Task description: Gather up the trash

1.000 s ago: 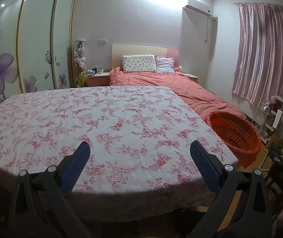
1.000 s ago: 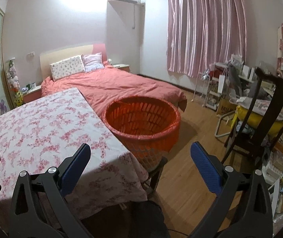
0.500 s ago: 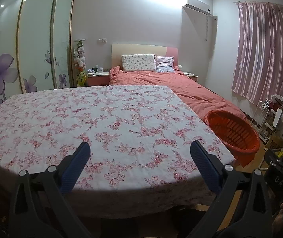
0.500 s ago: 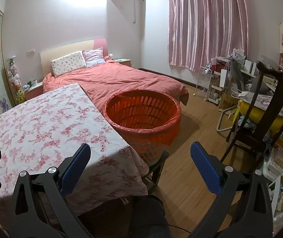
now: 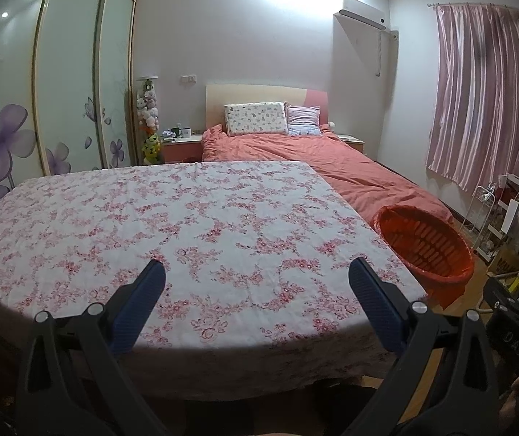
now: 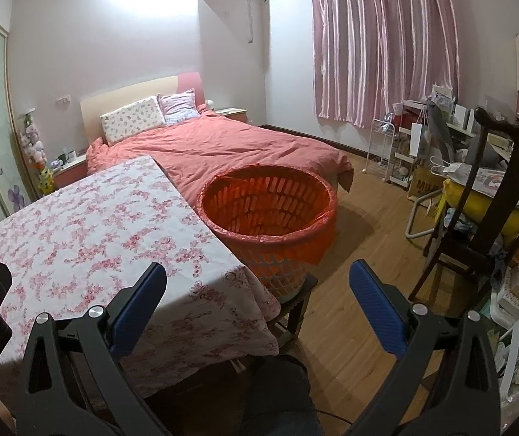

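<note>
I'm in a bedroom with pale walls, a wardrobe (image 5: 70,83) with purple flowers painted on its sliding doors along the left side, and a pink curtain (image 6: 379,43) over the window on the right. Right in front of me stands a table (image 5: 194,218) under a white cloth printed with red blossoms, and beyond its far edge lies a bed (image 6: 230,149) with a salmon cover and two pillows against the headboard. My left gripper (image 5: 257,283) hovers above the near edge of the table, its blue-padded jaws spread wide with nothing between them. My right gripper (image 6: 258,283) hangs off the table's near right corner, over the wooden floor (image 6: 364,265), jaws just as wide and likewise empty. The orange basket (image 6: 270,218), lined with an orange bag, sits just beside the right edge of the table on what looks like a low dark stool, between the table and the foot of the bed; I can't see any trash inside it from here. To the right of the basket is a dark wooden chair (image 6: 491,196) piled with things, and behind it a cluttered white rack (image 6: 381,152) and shelves
</note>
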Demonstrator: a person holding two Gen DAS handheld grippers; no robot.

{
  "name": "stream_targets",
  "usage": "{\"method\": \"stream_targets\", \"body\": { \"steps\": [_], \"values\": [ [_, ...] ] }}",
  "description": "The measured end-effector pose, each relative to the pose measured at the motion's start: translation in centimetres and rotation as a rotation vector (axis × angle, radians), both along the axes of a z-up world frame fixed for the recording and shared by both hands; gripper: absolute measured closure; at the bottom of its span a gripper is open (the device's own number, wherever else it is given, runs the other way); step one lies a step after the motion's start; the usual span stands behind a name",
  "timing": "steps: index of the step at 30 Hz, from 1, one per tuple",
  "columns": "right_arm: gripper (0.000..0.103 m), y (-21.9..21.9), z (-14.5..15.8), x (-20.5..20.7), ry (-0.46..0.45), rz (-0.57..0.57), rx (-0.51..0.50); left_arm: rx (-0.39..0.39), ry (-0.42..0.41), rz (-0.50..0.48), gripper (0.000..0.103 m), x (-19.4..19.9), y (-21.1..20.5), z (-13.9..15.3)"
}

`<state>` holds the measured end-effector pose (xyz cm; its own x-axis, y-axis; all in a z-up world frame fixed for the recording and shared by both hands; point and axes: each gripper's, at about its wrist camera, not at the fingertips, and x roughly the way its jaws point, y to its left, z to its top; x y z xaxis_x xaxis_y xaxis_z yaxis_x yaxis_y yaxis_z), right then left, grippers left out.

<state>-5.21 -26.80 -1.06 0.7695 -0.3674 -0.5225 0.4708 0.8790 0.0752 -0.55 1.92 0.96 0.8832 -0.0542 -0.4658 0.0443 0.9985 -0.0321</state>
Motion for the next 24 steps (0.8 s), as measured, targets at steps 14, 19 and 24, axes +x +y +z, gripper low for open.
{"method": "stream_targets", "body": {
  "steps": [14,19,24],
  "values": [
    [0.003,-0.28,0.28,-0.37,-0.019,0.004,0.006,0.009,-0.008,-0.019,0.004,-0.21,-0.48,0.42],
    [0.003,-0.28,0.29,-0.45,-0.02,0.004,0.007,0.011,-0.007,-0.021,0.004,-0.22,-0.58,0.42],
    [0.003,-0.26,0.29,-0.47,-0.019,0.004,0.007,0.011,0.002,-0.02,0.004,-0.22,-0.57,0.25]
  ]
}}
